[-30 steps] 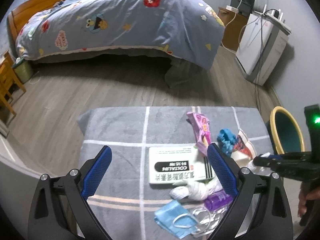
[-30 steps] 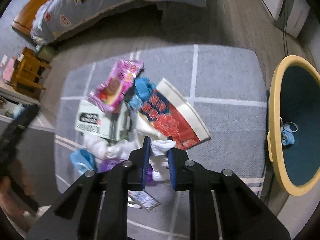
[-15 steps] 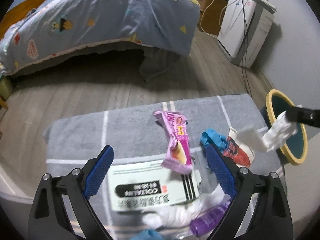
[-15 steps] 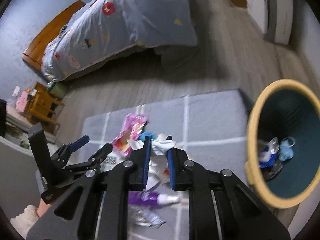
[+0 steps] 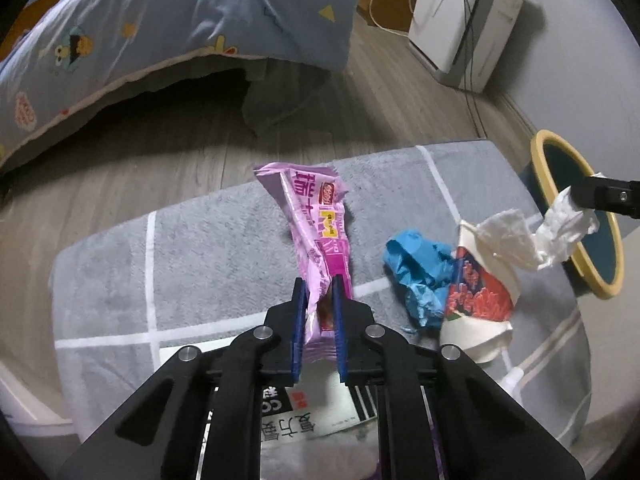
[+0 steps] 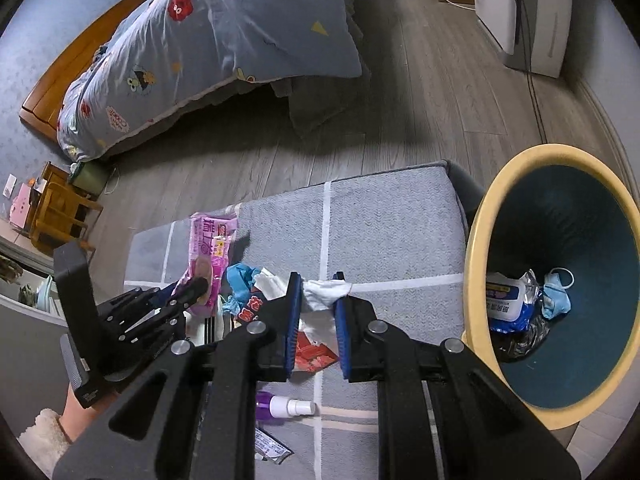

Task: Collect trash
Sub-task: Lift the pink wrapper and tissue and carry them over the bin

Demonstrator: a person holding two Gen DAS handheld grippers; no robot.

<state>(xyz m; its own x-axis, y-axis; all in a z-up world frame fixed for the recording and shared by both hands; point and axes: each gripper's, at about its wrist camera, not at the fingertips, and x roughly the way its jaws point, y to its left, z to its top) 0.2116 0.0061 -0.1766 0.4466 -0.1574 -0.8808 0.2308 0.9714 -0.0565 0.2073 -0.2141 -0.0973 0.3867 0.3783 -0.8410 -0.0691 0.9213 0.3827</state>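
Note:
My left gripper (image 5: 319, 284) is shut on a pink snack wrapper (image 5: 314, 224), which stands up from the grey rug (image 5: 224, 248). My right gripper (image 6: 317, 286) is shut on a crumpled white tissue (image 6: 325, 293); in the left wrist view the tissue (image 5: 536, 238) hangs from it beside the bin. The yellow-rimmed bin (image 6: 476, 240) stands to the right of the rug, with a blue mask (image 6: 556, 300) and packets inside. A blue crumpled wrapper (image 5: 420, 268), a red-and-white bag (image 5: 476, 300), a white box (image 5: 320, 416) and a purple spray bottle (image 6: 284, 406) lie on the rug.
A bed with a blue cartoon quilt (image 6: 224, 40) fills the back left. A white appliance with cables (image 5: 464, 20) stands at the back right. A wooden stool (image 6: 60, 208) is at the left. Wood floor (image 6: 420, 100) lies between bed and rug.
My left gripper has closed on the pink wrapper, which was lying between its open fingers. My right gripper has carried the tissue up off the pile and toward the bin.

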